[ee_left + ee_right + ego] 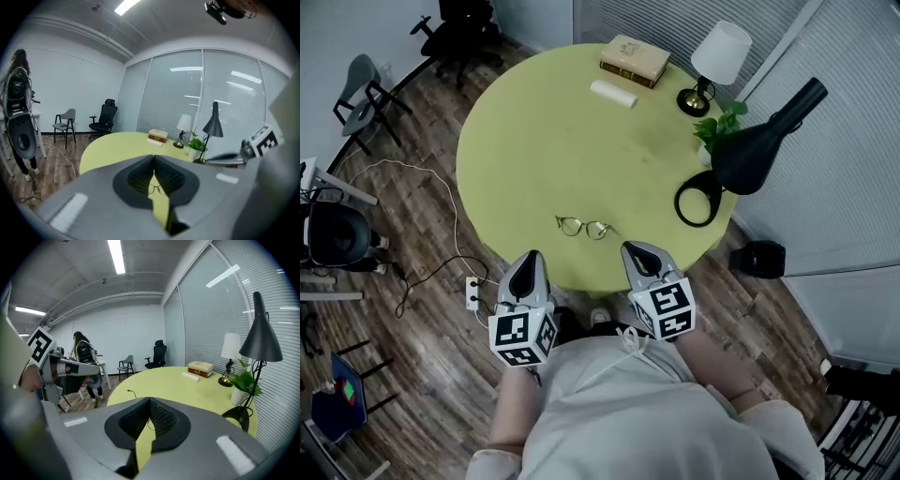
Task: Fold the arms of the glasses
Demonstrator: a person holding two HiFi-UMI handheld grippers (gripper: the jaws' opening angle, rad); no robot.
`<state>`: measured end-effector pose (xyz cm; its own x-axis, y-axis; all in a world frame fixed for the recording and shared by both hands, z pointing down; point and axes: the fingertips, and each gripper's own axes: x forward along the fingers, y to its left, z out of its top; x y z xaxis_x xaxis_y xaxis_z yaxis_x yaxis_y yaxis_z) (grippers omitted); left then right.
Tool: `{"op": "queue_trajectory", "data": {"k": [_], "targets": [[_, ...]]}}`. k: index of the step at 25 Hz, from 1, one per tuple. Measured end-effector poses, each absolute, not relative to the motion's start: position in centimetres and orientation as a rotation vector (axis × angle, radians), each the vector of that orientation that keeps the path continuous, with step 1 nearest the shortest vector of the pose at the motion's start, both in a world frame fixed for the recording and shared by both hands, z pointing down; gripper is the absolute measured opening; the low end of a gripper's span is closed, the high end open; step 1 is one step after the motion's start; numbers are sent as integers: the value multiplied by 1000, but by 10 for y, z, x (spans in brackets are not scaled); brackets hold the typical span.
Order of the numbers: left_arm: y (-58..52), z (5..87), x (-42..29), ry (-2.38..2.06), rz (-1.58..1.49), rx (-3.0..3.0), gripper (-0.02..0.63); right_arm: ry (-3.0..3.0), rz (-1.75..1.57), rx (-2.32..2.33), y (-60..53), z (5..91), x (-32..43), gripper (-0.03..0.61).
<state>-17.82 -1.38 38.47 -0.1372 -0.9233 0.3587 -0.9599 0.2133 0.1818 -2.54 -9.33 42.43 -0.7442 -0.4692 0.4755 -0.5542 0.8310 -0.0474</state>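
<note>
The thin, round-lensed wire-framed glasses [584, 227] are found lying on the round yellow-green table [534, 141], close to its near edge and just beyond the tips of the two tools. The grey left gripper [530, 258] with its marker cube is held with its jaws closed tip to tip on nothing, as its own view shows. The grey right gripper [636, 249] is likewise shut and empty, and the frame is touched by neither.

Trouble is judged most likely from that closed state. If the jaws are not parted before contact, the light frame would be nudged rather than gripped. With so little table left on the near side, it could then be slid or tipped over the edge. A thin wire arm could also slip from between the ribbed pads, or be bent at the hinge if it is swung while the front is not steadied by the other tool. A lens could be marked if a pad is set on glass instead of metal.

The long axis of the glasses, lens to lens, is laid left to right, roughly along the near edge, with the right end slightly nearer. The front appears to be turned toward the near side, with the arms open and reaching toward the far side, though this is too fine to be settled
</note>
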Motion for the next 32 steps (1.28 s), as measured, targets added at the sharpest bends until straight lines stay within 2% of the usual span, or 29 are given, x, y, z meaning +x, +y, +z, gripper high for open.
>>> {"op": "queue_trajectory", "data": {"k": [9, 20, 21, 23, 32], "targets": [[-85, 429, -203, -1857, 275, 1875, 6, -2334, 356, 925, -133, 495, -23, 0], [-121, 509, -226, -1599, 419, 2006, 6, -2172, 373, 849, -145, 566, -44, 3], [-124, 515, -227, -1591, 418, 1999, 6, -2165, 378, 846, -150, 571, -43, 18], [-129, 525, -228, -1580, 422, 1990, 6, -2160, 376, 826, -158, 578, -42, 90], [-131, 545, -226, -1542, 437, 1990, 6, -2178, 181, 671, -179, 577, -59, 130]]}}
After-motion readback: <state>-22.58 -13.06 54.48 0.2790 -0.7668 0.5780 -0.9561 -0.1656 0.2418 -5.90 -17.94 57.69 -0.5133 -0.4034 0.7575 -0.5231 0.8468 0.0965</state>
